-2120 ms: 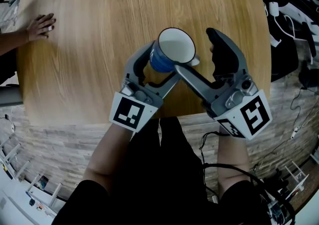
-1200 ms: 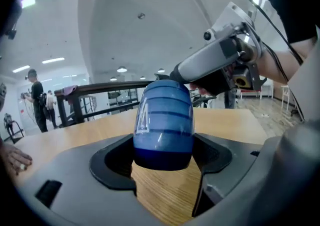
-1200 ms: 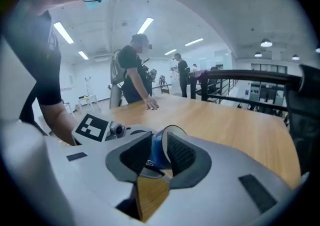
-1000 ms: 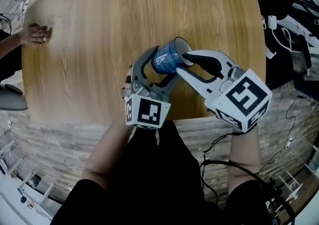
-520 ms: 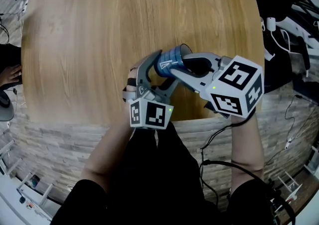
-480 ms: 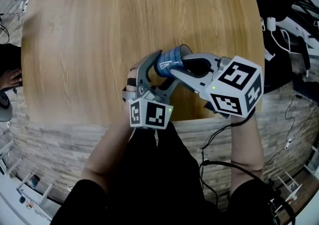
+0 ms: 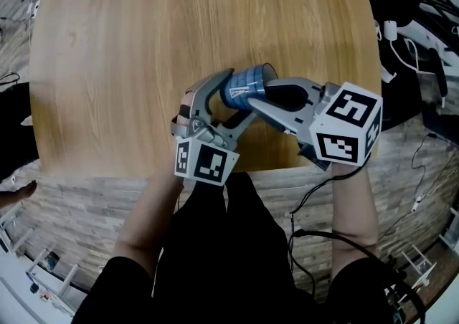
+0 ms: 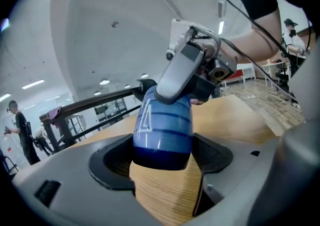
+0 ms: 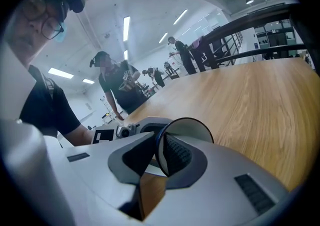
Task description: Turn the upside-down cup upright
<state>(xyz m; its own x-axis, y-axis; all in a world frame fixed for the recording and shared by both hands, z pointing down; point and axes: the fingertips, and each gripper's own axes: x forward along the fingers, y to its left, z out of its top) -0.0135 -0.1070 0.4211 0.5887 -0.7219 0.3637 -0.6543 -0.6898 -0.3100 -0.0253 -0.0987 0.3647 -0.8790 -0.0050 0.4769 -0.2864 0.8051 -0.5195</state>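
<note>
A blue cup [image 7: 244,86] with a white inside hangs over the near part of the wooden table [image 7: 179,14], lying on its side with its mouth to the right. My left gripper [image 7: 235,97] is shut on the cup's body near its base; in the left gripper view the cup [image 8: 162,130] sits between both pads of that gripper [image 8: 162,155]. My right gripper [image 7: 259,94] comes in from the right. Its jaws are closing on the cup's rim [image 9: 187,127], one jaw inside the mouth and one outside, as the right gripper view shows [image 9: 160,157].
The table's near edge [image 7: 237,166] lies just under both grippers. Cables and a white plug [image 7: 393,29] lie off the table's right side. People stand far behind the table [image 9: 117,82] in the right gripper view.
Both grippers have rolled and the cup has tipped from mouth-up onto its side. The right gripper has closed on the rim. The hand at the table's left edge has gone.
</note>
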